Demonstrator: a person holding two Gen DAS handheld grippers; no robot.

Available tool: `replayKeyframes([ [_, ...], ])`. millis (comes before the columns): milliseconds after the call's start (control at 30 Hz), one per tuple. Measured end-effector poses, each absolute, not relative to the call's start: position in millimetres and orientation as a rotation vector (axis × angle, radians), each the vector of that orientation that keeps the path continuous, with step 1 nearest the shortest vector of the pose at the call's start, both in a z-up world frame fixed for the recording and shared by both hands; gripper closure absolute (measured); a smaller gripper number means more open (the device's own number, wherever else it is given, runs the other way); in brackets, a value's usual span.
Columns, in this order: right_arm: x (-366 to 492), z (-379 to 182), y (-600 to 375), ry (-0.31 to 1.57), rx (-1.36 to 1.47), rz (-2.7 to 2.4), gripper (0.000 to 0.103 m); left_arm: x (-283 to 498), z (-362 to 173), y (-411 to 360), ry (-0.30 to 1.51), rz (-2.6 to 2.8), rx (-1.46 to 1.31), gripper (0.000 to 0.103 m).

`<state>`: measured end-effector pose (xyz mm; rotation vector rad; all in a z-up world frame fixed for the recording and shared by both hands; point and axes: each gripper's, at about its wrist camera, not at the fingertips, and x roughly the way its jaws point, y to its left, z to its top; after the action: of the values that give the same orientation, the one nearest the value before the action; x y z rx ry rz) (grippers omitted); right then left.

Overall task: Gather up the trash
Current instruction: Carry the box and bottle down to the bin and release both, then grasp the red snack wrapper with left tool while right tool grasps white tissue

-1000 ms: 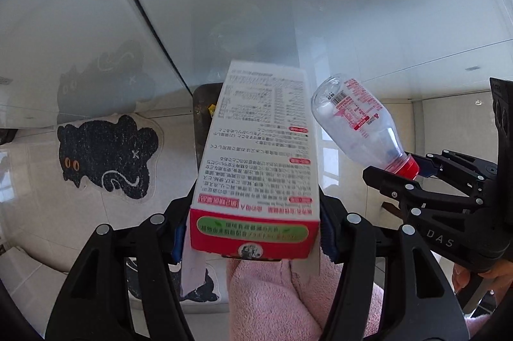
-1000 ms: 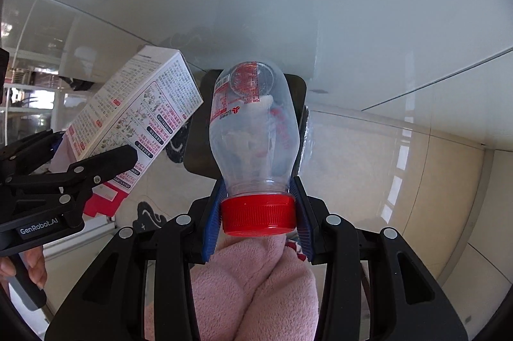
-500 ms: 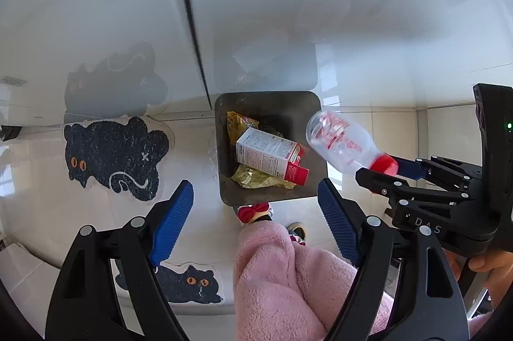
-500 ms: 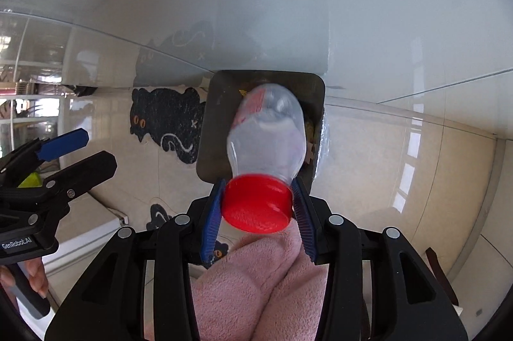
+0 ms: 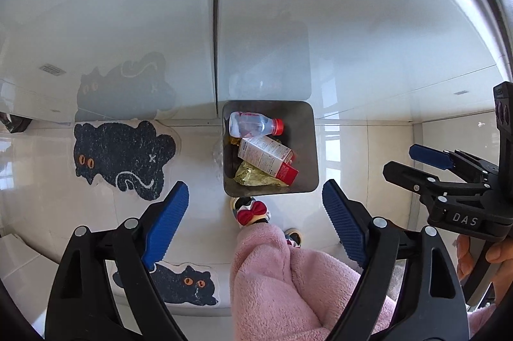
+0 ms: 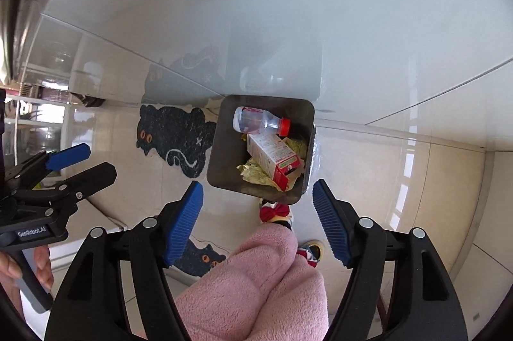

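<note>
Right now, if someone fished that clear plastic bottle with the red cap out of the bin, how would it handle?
The clear plastic bottle with the red cap looks empty, so probably light. It lies on its side on the white and red carton in the grey square bin; being round, it may roll. Thin walls would likely dent under a firm squeeze.

Only two marks read clearly — "DAS" on the right gripper point(image 5: 429, 163) and "GenRobot.AI" on the left gripper point(image 6: 78, 163) — while print on the carton point(image 5: 267, 159) and bottle point(image 5: 253, 124) is too small.
</note>
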<state>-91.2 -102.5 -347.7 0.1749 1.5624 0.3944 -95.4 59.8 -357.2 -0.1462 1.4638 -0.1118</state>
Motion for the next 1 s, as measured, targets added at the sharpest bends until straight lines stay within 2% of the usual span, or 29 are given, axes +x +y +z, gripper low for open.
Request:
replayKeyframes([
  [100,-103,-310,-120,1.499,0.188,0.399,0.018,-105,-322,53,1.407,-0.121,-0.144,0.018],
  [367,-117,-213,-174,1.329,0.237,0.389,0.018,-121,-219,28,1.198,-0.189,-0.104,0.014],
  [567,-95,-156,-211,1.192,0.299,0.346,0.018,-101,-152,16,1.039,-0.231,-0.088,0.010],
  [833,-32,-115,-232,1.063,0.342,0.302,0.018,-50,-104,4,0.914,-0.267,-0.012,0.010],
  [1000,6,-111,-231,1.030,0.379,0.283,0.018,-15,-100,2,0.885,-0.285,0.025,0.010],
])
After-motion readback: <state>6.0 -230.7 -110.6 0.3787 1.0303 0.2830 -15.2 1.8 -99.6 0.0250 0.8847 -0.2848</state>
